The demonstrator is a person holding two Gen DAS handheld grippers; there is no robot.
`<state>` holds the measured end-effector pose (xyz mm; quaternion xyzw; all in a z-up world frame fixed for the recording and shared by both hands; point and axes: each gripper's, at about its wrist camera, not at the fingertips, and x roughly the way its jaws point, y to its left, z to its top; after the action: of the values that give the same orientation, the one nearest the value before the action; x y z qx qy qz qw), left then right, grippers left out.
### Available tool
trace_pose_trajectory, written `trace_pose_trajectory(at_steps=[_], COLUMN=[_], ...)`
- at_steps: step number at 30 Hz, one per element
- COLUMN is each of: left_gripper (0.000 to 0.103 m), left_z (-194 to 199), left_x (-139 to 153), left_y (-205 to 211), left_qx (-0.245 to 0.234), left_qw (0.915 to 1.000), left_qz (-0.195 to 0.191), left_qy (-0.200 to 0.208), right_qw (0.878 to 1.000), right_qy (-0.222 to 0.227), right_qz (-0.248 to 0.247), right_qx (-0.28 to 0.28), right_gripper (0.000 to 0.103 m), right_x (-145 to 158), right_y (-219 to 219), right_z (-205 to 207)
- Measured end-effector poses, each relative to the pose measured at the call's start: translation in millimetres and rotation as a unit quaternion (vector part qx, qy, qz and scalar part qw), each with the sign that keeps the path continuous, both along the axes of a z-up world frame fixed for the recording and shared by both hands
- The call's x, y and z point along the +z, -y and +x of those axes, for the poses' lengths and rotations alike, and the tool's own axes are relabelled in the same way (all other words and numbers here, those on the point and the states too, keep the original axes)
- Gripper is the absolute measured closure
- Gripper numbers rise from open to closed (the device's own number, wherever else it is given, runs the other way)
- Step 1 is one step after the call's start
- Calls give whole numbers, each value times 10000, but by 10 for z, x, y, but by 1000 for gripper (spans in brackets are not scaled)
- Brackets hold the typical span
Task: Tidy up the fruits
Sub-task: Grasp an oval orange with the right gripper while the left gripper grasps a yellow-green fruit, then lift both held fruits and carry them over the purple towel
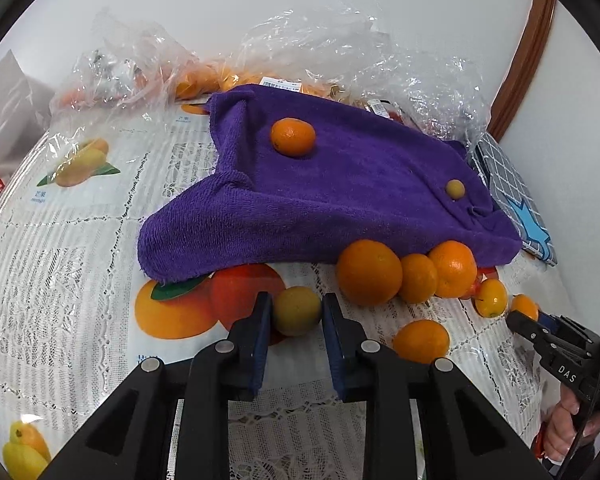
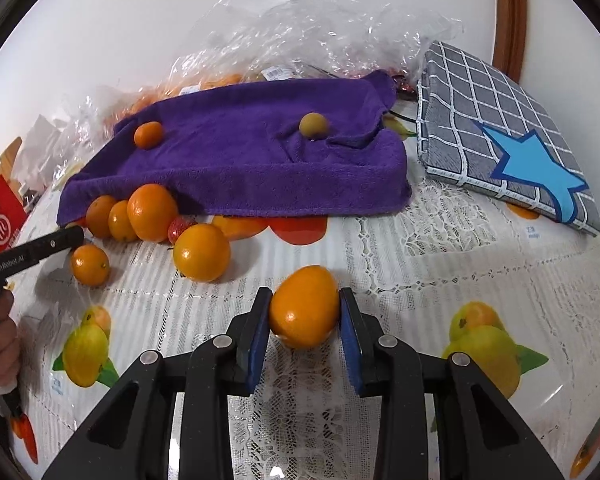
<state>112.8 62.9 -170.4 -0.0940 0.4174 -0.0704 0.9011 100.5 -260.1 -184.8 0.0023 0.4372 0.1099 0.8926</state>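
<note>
Tongs [image 2: 304, 322] around an orange [image 2: 303, 306]

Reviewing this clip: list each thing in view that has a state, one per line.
left gripper: shut on greenish fruit.
right gripper: shut on orange fruit.
purple towel: spread out, front edge draped over the oranges.
plastic bags: crumpled, behind the towel.
</note>
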Motion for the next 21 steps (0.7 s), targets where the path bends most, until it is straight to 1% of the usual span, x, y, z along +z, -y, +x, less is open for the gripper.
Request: trace_pose_trajectory(at_steps=[4, 8, 11, 12, 17, 21], left_gripper=[78, 79, 79, 79, 79, 79], left_z=[14, 22, 7, -11, -122, -195], left_x=[4, 6, 14, 26, 117, 189], left_y=[53, 30, 27, 33, -5, -32], left_qx=[-39, -66, -33, 7, 67, 167], left_qw=[9998, 9999, 9999, 9998, 9991, 9974], left_qz=[195, 121, 139, 194, 131, 104], left_qy=[-15, -9, 22, 62, 404, 693], right_qw=[9999, 9999, 10000, 10000, 9995, 9989], right_qy=[24, 24, 35, 40, 137, 274], right_qz=[-104, -42, -3, 34, 260, 310], right_qx=[79, 89, 49, 46, 124, 229], right_gripper=[67, 67, 70, 70, 70, 70], right_x=[-8, -11, -8, -5, 20, 51], right_y=[-37, -19, -4, 5, 44, 30], right_z=[-17, -20, -19, -20, -54, -105])
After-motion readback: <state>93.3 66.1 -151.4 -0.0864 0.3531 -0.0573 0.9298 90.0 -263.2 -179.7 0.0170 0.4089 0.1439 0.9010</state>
